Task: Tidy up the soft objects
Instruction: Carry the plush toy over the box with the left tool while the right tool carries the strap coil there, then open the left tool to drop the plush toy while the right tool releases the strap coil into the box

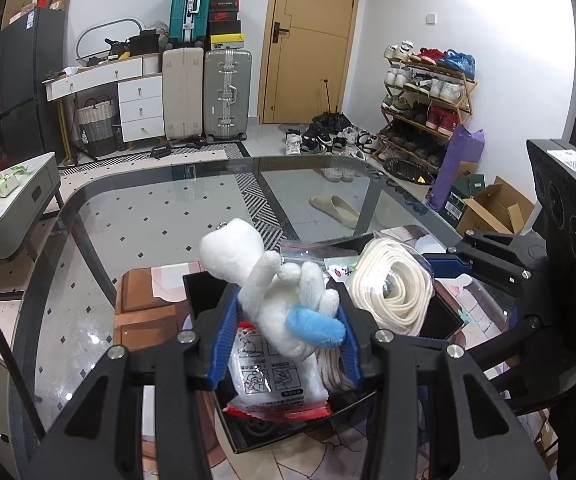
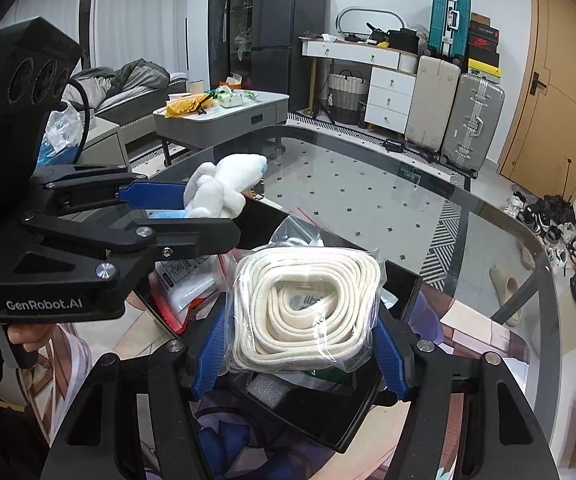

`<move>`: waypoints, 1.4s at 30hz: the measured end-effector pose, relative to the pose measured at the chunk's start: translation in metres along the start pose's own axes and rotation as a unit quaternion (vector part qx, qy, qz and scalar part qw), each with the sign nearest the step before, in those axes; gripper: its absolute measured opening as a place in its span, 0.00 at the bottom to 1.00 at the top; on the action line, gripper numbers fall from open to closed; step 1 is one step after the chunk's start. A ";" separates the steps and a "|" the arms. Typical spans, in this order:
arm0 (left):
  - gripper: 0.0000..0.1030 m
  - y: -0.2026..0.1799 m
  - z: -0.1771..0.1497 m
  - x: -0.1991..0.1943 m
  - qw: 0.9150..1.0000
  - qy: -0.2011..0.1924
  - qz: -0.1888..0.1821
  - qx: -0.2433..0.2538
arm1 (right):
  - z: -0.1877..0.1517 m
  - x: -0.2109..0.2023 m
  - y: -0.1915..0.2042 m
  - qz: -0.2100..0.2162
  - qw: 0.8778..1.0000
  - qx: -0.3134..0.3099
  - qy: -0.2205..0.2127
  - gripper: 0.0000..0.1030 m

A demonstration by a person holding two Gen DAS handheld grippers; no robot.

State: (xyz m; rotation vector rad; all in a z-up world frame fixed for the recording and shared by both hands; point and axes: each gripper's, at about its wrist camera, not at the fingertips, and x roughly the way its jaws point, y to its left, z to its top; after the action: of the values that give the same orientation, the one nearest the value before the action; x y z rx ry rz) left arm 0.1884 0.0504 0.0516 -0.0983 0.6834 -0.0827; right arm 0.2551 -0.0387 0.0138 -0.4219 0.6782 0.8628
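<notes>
My left gripper (image 1: 283, 340) is shut on a white plush toy with a blue patch (image 1: 275, 284), held over a black tray (image 1: 203, 292). In the right wrist view the left gripper (image 2: 159, 208) holds the plush toy (image 2: 223, 184) at the left. My right gripper (image 2: 300, 344) is shut on a clear bag of coiled cream rope (image 2: 304, 308), above the black tray (image 2: 328, 420). The rope bag (image 1: 392, 292) also shows in the left wrist view, with the right gripper (image 1: 444, 264) beside it. A red and white packet (image 1: 263, 380) lies in the tray under the plush.
The tray sits on a printed mat (image 1: 147, 308) on a glass table (image 1: 135, 216). More plastic bags (image 2: 191, 296) lie in the tray. Beyond the table are a grey side table (image 2: 223, 116), suitcases (image 1: 207, 96) and a shoe rack (image 1: 424, 100).
</notes>
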 end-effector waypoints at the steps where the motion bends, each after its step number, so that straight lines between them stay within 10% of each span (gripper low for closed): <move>1: 0.42 0.000 0.000 0.002 1.000 0.003 0.000 0.001 | 0.000 0.001 0.000 0.000 1.000 -0.002 0.005 0.64; 24: 0.42 -0.003 -0.006 0.027 0.999 0.047 -0.017 0.019 | 0.010 0.026 -0.010 0.032 0.997 -0.034 0.060 0.66; 36: 0.42 -0.007 -0.013 0.021 0.999 0.041 -0.003 0.033 | 0.004 0.004 -0.006 -0.010 0.998 -0.049 0.029 0.86; 42: 0.63 -0.008 -0.013 0.013 0.999 0.037 0.002 0.027 | -0.007 -0.013 -0.009 -0.036 0.999 -0.034 0.015 0.88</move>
State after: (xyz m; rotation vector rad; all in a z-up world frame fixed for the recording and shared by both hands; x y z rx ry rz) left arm 0.1902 0.0402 0.0344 -0.0416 0.7547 -0.1024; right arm 0.2536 -0.0557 0.0183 -0.5182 0.6593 0.8146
